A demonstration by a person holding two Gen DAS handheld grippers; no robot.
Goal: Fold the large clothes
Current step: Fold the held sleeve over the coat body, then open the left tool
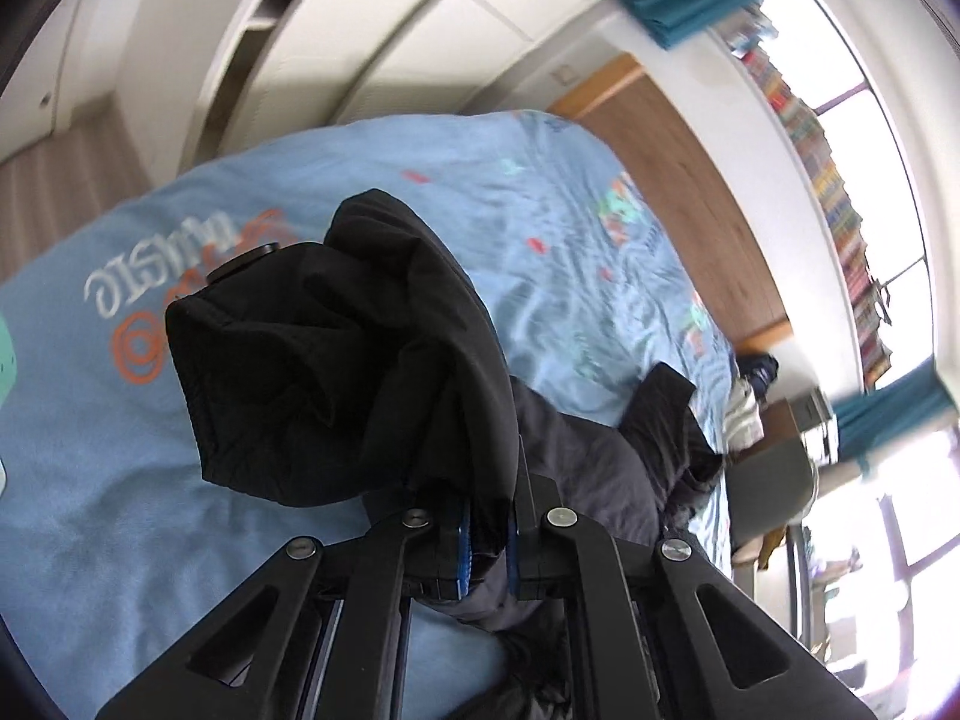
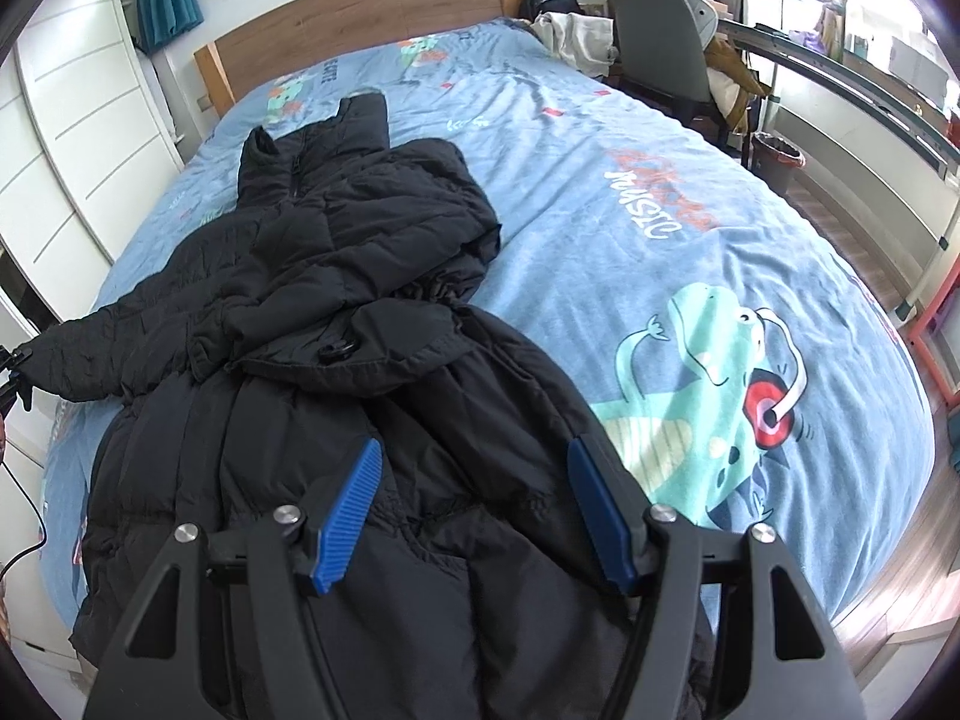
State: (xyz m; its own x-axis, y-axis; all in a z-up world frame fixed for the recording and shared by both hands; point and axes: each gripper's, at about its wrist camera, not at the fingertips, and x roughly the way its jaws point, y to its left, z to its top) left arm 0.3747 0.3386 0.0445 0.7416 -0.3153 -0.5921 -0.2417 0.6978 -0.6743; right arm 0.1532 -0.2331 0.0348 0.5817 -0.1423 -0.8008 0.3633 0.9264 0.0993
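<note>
A black puffer jacket (image 2: 336, 312) lies spread on the blue printed bed cover (image 2: 630, 192), collar toward the headboard. One sleeve stretches to the left edge of the right wrist view, where my left gripper (image 2: 11, 372) holds its end. In the left wrist view my left gripper (image 1: 487, 534) is shut on black jacket cloth (image 1: 336, 360), which hangs lifted above the bed and hides the fingertips. My right gripper (image 2: 474, 450) stands open over the jacket's lower part, its blue pads (image 2: 354, 504) apart and touching nothing.
A wooden headboard (image 2: 360, 6) closes the far end of the bed. White wardrobe doors (image 2: 72, 138) run along the left. A grey chair (image 2: 660, 42), a waste bin (image 2: 777, 159) and a desk stand to the right. A pale garment (image 2: 570, 36) lies at the far corner.
</note>
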